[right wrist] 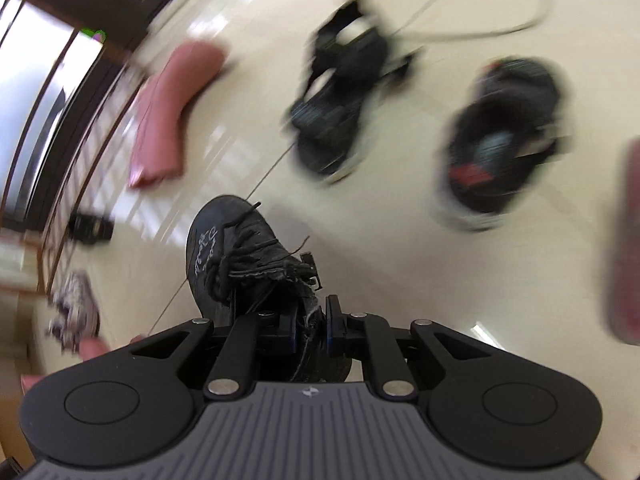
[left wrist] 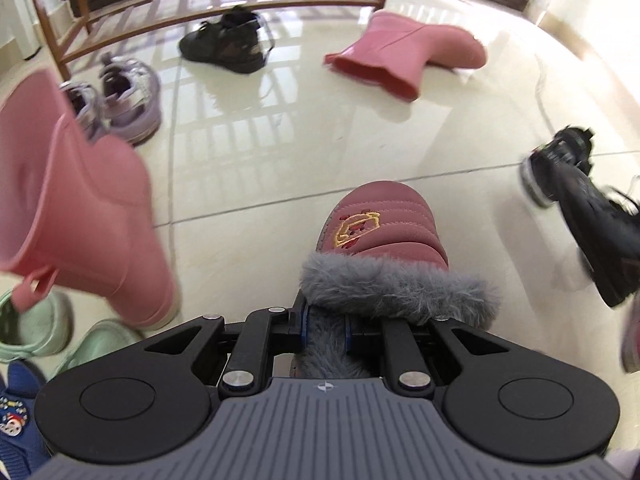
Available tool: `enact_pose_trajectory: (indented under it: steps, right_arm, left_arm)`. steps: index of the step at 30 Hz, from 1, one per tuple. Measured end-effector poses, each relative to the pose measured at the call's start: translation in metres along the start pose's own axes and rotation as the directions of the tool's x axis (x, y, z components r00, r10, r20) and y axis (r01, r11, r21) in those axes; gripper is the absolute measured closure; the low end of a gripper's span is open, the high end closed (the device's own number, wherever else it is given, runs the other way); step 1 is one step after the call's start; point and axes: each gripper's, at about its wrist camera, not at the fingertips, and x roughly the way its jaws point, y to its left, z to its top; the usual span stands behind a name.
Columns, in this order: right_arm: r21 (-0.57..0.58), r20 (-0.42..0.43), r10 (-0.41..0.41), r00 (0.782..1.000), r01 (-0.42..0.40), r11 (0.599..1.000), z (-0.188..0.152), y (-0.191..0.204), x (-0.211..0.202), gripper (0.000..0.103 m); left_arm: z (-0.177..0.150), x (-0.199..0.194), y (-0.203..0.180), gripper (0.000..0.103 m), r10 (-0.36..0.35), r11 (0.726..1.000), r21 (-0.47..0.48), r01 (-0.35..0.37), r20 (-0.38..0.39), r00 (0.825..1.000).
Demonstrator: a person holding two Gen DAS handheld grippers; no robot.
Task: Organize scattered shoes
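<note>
We hold both grippers tilted steeply down toward the floor. Our left gripper (left wrist: 325,330) has its jaws clamped on the grey fur cuff of a slipper (left wrist: 384,232), which hangs in front of it. Our right gripper (right wrist: 311,326) has its jaws pinched nearly together on the collar of a black boot (right wrist: 236,260); this view is blurred.
</note>
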Motion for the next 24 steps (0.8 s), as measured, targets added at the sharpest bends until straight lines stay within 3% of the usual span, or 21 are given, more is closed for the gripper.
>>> enact_pose_trajectory:
  steps: [5,9,13,19,24]
  right_arm:
    - [0.164,0.067,-0.086,0.994,0.074,0.984,0.006,-0.067,-0.052,0.088]
    - [0.282,0.099,-0.210,0.973,0.175,0.943,-0.001,-0.121,-0.098,0.088]
    - [0.378,0.119,-0.279,0.953,0.217,0.900,-0.016,-0.153,-0.126,0.088]
    - [0.499,0.169,-0.354,0.920,0.230,0.836,-0.036,-0.190,-0.161,0.088]
    - [0.621,0.183,-0.404,0.896,0.213,0.754,-0.051,-0.222,-0.179,0.088]
  left_arm:
    - [0.011,-0.001,-0.021,0.086,-0.038,0.999,0.035,0.037,0.021,0.999]
    - [0.019,0.001,-0.045,0.086,-0.068,0.995,0.078,0.066,0.024,0.997]
    - [0.024,0.005,-0.068,0.086,-0.092,0.989,0.123,0.088,0.024,0.996]
    - [0.031,0.012,-0.097,0.086,-0.117,0.979,0.169,0.113,0.017,0.993]
    - [0.036,0.016,-0.117,0.086,-0.136,0.972,0.193,0.131,0.013,0.991]
